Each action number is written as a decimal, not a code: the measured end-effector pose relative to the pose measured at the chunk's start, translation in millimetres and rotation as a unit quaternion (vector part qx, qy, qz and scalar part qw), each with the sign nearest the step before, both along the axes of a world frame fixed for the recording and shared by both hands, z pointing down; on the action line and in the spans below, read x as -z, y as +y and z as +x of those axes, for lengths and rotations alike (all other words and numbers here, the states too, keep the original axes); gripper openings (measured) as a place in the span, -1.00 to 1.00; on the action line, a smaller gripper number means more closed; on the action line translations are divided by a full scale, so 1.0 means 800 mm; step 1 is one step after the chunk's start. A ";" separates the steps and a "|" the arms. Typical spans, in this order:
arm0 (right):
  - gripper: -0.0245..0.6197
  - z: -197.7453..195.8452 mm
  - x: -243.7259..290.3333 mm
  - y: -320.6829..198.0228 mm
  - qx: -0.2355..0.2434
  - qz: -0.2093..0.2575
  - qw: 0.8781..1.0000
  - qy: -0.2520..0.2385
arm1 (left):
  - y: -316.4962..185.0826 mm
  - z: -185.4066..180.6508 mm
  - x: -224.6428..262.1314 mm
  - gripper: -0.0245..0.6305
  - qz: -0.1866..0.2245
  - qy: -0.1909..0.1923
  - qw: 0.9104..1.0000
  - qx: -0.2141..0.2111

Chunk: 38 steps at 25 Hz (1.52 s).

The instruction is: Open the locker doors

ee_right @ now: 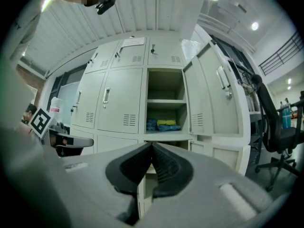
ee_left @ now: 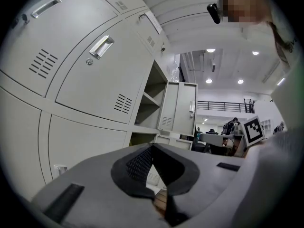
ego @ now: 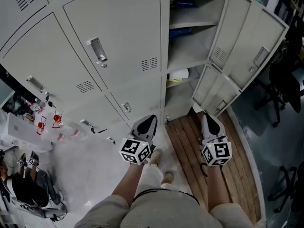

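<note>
Locker doors [ee_right: 119,106] — beyond right gripper [ee_right: 152,145] fingertips [ee_right: 165,166]

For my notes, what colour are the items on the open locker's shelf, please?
The items are blue and yellow, best in the right gripper view.

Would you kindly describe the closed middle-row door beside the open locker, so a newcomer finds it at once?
Face the bank of grey lockers and find the open compartment with shelves. The door directly left of it, at the same height, is the one. Unlike that neighbour it is shut, with a silver handle near its left edge and vent slots at its lower right.
</note>
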State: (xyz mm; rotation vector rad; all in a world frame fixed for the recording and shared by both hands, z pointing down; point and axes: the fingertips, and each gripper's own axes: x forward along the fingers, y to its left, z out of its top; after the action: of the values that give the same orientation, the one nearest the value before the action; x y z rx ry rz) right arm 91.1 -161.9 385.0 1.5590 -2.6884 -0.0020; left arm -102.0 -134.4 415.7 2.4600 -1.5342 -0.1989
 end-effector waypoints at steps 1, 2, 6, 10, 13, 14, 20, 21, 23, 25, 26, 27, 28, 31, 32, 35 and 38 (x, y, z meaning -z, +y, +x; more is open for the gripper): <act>-0.91 -0.001 0.005 0.004 0.003 0.002 1.000 0.000 | 0.003 0.001 0.005 -0.93 0.002 -0.001 1.000 0.000; -0.91 -0.002 0.010 0.009 0.007 0.004 1.000 0.001 | 0.006 0.003 0.010 -0.93 0.004 -0.002 1.000 0.000; -0.91 -0.011 0.027 0.026 0.023 0.011 1.000 0.003 | 0.021 0.010 0.027 -0.93 0.012 -0.005 1.000 -0.004; -0.91 -0.023 0.040 0.044 0.038 0.016 0.999 -0.005 | 0.039 0.018 0.041 -0.93 0.019 -0.009 1.000 -0.014; -0.91 -0.028 0.048 0.055 0.045 0.017 0.999 -0.008 | 0.049 0.020 0.048 -0.93 0.022 -0.009 1.000 -0.017; -0.91 -0.029 0.050 0.058 0.046 0.018 0.999 -0.010 | 0.051 0.020 0.050 -0.93 0.023 -0.010 1.000 -0.017; -0.91 -0.030 0.060 0.076 0.047 0.023 0.999 -0.016 | 0.066 0.014 0.062 -0.93 0.031 -0.011 0.999 -0.006; -0.91 -0.030 0.061 0.079 0.046 0.023 0.999 -0.017 | 0.069 0.013 0.063 -0.93 0.032 -0.010 0.999 -0.004; -0.91 -0.030 0.061 0.085 0.046 0.022 0.999 -0.017 | 0.075 0.011 0.064 -0.93 0.034 -0.009 0.999 -0.002; -0.91 -0.032 0.060 0.090 0.048 0.021 0.999 -0.015 | 0.079 0.007 0.065 -0.93 0.034 -0.007 0.999 0.003; -0.91 -0.033 0.059 0.092 0.049 0.020 0.998 -0.014 | 0.081 0.005 0.065 -0.93 0.034 -0.007 0.999 0.005; -0.91 -0.034 0.059 0.094 0.050 0.019 0.998 -0.014 | 0.083 0.003 0.065 -0.93 0.035 -0.007 0.999 0.007; -0.91 -0.034 0.058 0.096 0.050 0.019 0.998 -0.016 | 0.085 0.002 0.066 -0.93 0.035 -0.008 0.999 0.008; -0.91 -0.035 0.056 0.102 0.051 0.017 0.998 -0.019 | 0.090 -0.001 0.067 -0.93 0.037 -0.008 0.999 0.011; -0.91 -0.035 0.056 0.103 0.052 0.017 0.998 -0.019 | 0.091 -0.001 0.067 -0.93 0.037 -0.008 0.999 0.012; -0.91 -0.037 0.056 0.105 0.055 0.019 0.998 -0.018 | 0.094 -0.003 0.067 -0.93 0.038 -0.008 0.999 0.015; -0.91 -0.037 0.056 0.108 0.057 0.021 0.998 -0.016 | 0.097 -0.002 0.067 -0.93 0.039 -0.008 0.999 0.016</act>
State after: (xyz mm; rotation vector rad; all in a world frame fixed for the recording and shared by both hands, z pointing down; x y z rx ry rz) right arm 61.8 -75.6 339.8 1.4251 -2.8155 -0.0368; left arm -103.4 -56.6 362.4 2.5031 -1.6020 -0.2489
